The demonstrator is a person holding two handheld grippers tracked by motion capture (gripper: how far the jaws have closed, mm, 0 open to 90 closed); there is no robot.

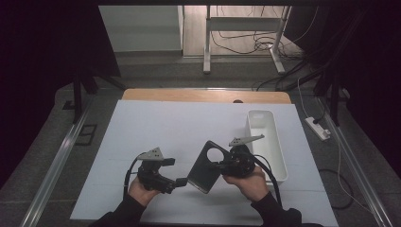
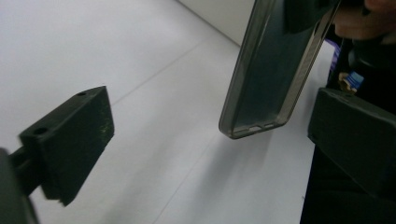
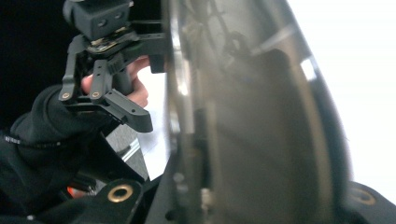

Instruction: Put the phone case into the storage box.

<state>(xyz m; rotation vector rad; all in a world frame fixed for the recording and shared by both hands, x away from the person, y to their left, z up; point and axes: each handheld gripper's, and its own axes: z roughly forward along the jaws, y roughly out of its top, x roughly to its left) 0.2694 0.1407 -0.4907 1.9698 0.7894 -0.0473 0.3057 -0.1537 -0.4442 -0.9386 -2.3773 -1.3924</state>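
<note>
Two grippers share the work over the white counter (image 1: 156, 127), and the way they stand explains the moment. The right gripper (image 1: 222, 165) is clamped on the upper end of a dark, translucent phone case (image 1: 208, 166), near its round camera cut-out, so the case hangs tilted in the air with its lower corner toward the person and clear of the surface; in the right gripper view the case (image 3: 261, 130) sits so close to the lens that it blurs. The left gripper (image 1: 178, 182) stands with its jaws spread wide apart and nothing between them: in the left gripper view the case's bottom edge (image 2: 261, 93) floats between the two black pads but touches neither. That suggests a one-sided hold, probably so the case can be carried without being bent or pulled from both ends. A white rectangular bin (image 1: 265, 142) lies just beside the right hand (image 1: 246, 182), on its far right side, and looks like the likely place for the case, though that is only a judgement. Gripping near the cut-out leaves the long body free to swing, so a slip seems possible.
</note>
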